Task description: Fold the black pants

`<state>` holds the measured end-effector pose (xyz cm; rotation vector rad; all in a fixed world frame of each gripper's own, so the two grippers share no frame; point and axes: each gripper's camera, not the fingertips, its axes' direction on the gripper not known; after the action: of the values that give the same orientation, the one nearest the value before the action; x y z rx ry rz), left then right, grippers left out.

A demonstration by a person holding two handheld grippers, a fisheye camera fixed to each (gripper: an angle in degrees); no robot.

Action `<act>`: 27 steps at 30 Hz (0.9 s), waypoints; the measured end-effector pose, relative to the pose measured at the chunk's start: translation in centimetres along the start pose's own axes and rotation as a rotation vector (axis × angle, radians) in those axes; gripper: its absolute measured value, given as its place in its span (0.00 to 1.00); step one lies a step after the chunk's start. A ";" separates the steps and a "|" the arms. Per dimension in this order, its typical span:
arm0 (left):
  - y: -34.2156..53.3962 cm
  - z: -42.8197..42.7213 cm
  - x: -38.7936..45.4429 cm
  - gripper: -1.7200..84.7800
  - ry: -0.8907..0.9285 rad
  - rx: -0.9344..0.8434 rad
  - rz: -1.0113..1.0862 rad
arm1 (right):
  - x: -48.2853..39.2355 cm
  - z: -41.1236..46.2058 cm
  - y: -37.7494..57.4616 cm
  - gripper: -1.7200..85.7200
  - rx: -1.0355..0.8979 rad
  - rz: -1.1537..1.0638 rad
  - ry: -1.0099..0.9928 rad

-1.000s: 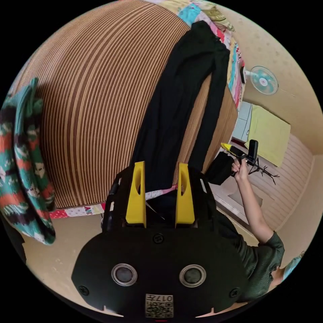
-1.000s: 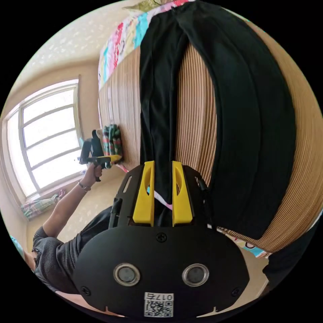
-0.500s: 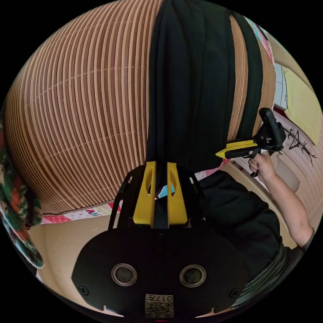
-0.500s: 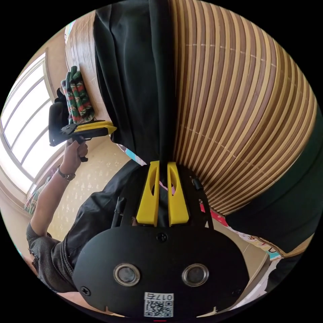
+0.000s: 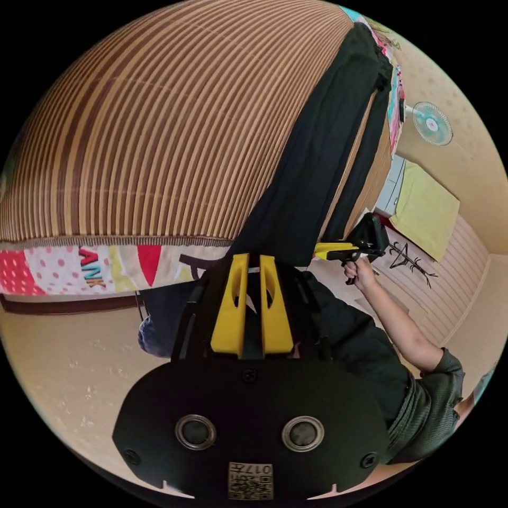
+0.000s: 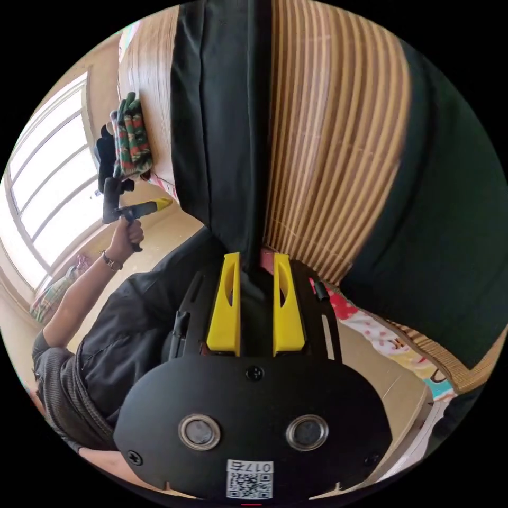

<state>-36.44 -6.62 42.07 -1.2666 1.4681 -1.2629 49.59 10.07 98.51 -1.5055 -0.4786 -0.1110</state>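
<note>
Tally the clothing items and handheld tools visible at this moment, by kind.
Black pants: 1
Patterned knit garment: 1
Handheld tools: 2, the left tool and the right tool
Total: 4

one black pants (image 5: 317, 159), two grippers, left gripper (image 5: 248, 264), right gripper (image 6: 255, 262), one striped mat (image 5: 159, 132), one fan (image 5: 431, 123)

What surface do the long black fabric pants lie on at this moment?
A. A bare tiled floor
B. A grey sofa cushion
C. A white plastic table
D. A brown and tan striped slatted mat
D: the long black fabric pants stretch across the brown and tan striped slatted mat, and the right gripper view shows the same stripes beside the dark cloth.
</note>
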 end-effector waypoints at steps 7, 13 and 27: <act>1.6 -2.2 -3.2 0.08 -0.027 0.008 -0.095 | 10.3 -12.5 12.9 0.13 0.565 0.468 0.115; -0.9 -2.3 -3.0 0.08 -0.058 -0.019 -0.049 | 16.6 -14.6 18.8 0.16 0.620 0.697 0.117; -5.8 -0.4 3.9 0.08 0.033 -0.168 0.217 | 17.8 -9.1 26.2 0.05 0.770 0.474 -0.359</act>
<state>-36.43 -10.36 47.98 -1.1602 1.7143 -1.0395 77.23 7.26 80.84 -0.8346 -0.3708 0.6585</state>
